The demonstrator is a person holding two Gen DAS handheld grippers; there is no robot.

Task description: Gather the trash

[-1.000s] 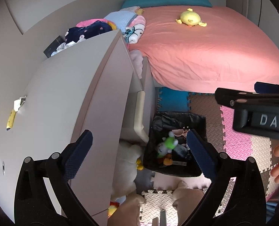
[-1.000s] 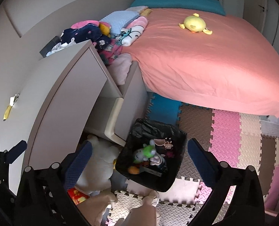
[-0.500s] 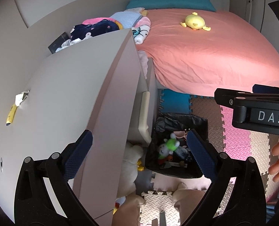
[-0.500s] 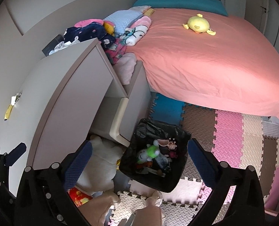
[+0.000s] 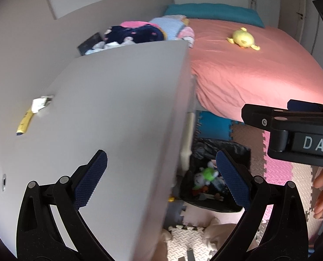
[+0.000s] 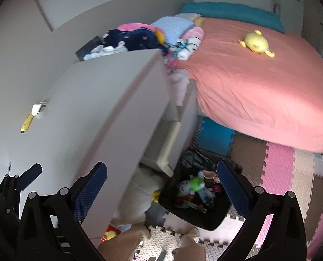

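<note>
A yellow wrapper and a crumpled white scrap lie on the pale desk top at the left; the wrapper and scrap also show in the right wrist view. My left gripper hangs open and empty above the desk's near edge. On the floor to the right stands a black-lined bin holding a green plush toy and other bits. My right gripper is open and empty above the bin; its body shows at the right of the left wrist view.
A bed with a salmon cover fills the right, with a yellow plush toy on it. Piled clothes sit at the desk's far end. Coloured foam mats cover the floor. A white plush lies under the desk.
Both grippers have swung left and closer over the desk, so the desk top fills more of each view. The wrapper and scrap now sit nearer the middle. Both stay open.
</note>
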